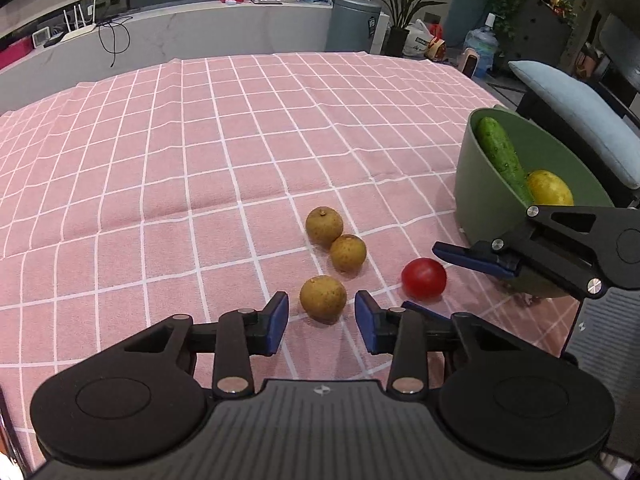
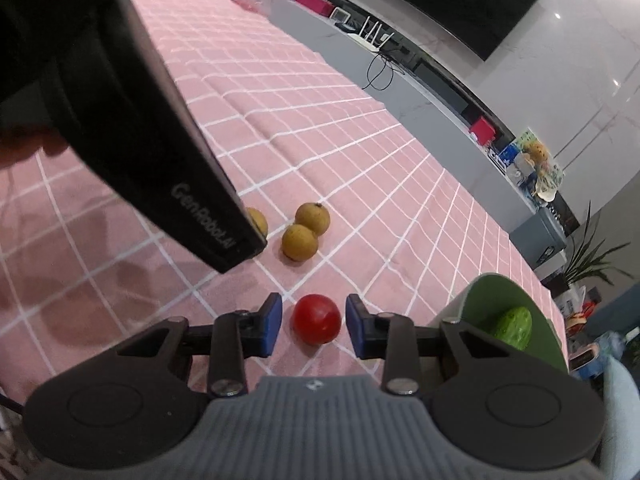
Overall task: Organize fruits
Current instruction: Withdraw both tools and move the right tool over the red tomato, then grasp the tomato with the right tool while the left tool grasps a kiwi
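Note:
Three brown round fruits lie on the pink checked tablecloth (image 1: 200, 152). My left gripper (image 1: 322, 322) is open, its blue pads on either side of the nearest brown fruit (image 1: 323, 298); the pads do not touch it. The two others (image 1: 324, 227) (image 1: 348, 253) touch each other just beyond. My right gripper (image 2: 313, 322) is open around a red tomato (image 2: 316, 319), apart from it; this gripper (image 1: 430, 276) and the tomato (image 1: 424, 279) also show in the left wrist view. A green bowl (image 1: 476, 200) at the right holds a cucumber (image 1: 500, 152) and a yellow fruit (image 1: 550, 188).
The left gripper's black body (image 2: 160, 140) crosses the right wrist view and hides part of one brown fruit (image 2: 258, 220). A chair with a blue cushion (image 1: 580, 120) stands beyond the bowl. A grey counter (image 1: 200, 36) runs behind the table.

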### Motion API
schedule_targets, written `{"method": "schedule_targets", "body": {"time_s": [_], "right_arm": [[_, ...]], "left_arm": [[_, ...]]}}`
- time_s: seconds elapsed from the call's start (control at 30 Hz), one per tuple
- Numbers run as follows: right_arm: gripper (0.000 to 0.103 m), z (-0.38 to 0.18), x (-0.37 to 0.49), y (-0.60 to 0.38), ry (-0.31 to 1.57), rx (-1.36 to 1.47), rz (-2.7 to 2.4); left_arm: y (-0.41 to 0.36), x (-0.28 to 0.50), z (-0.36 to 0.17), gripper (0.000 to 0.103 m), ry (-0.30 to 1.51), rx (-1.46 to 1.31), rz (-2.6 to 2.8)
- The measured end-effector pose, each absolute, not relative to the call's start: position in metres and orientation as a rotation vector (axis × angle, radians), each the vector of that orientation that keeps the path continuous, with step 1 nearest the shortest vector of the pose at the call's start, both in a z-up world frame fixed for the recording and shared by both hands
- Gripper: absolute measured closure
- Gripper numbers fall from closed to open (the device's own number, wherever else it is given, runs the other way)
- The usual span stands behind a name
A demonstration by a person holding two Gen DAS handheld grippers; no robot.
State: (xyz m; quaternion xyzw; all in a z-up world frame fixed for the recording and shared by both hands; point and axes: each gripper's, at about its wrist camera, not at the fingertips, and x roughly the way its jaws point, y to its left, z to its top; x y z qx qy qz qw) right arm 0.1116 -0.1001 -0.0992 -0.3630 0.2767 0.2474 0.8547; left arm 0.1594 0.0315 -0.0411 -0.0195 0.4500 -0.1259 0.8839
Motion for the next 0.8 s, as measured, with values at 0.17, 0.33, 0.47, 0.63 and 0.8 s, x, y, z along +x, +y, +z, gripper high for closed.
{"method": "schedule_targets", "body": {"time_s": [0.17,0.33,0.47,0.63,0.8], "right_arm": [[0.077,-0.104,0.114,-0.097,0.592,-0.778,0.508],[0.081,-0.104,0.115,-0.097,0.589,-0.786,0.494],[0.081,-0.104,0.114,-0.098,0.587,-0.785,0.493],[0.082,-0.099,0.11,-0.101,0.574,-0.778,0.497],[0.082,-0.088,0.106,-0.105,0.539,-0.749,0.486]], "left_arm": [[0.032,0.161,-0.044,0.061,0.953,-0.039,-0.258],[0.031,0.162,-0.046,0.067,0.96,-0.045,-0.262],[0.029,0.16,-0.043,0.076,0.942,-0.026,-0.256],[0.031,0.157,-0.037,0.082,0.912,-0.041,-0.248],[0.03,0.153,-0.029,0.086,0.876,-0.048,-0.238]]}}
